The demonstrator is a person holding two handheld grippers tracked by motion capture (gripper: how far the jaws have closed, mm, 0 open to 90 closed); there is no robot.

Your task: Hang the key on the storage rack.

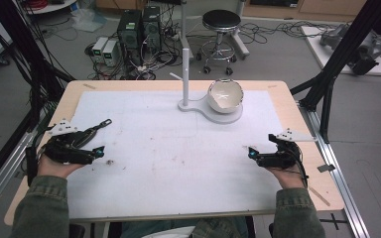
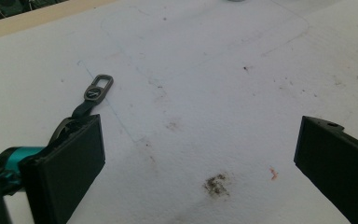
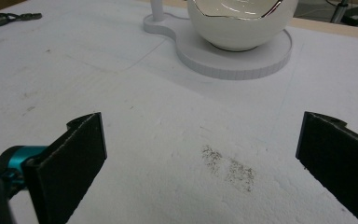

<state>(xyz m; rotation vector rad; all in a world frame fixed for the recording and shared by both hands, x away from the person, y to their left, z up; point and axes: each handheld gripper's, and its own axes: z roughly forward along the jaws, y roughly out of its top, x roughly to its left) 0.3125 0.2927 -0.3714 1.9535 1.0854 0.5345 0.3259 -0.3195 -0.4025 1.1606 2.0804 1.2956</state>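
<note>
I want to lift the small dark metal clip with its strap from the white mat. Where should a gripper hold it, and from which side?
Probably grip the dark metal clip with strap across its narrow middle, coming straight down from above. It lies flat on the white mat, so side approaches find no edge. The open left gripper is nearest.

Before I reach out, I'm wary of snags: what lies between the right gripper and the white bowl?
Bare white mat, with just a grey smudge, lies between the right gripper and the bowl in the right gripper view.

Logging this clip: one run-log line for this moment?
left tool: open, empty | right tool: open, empty | bowl: on stand | strap: on mat
</note>
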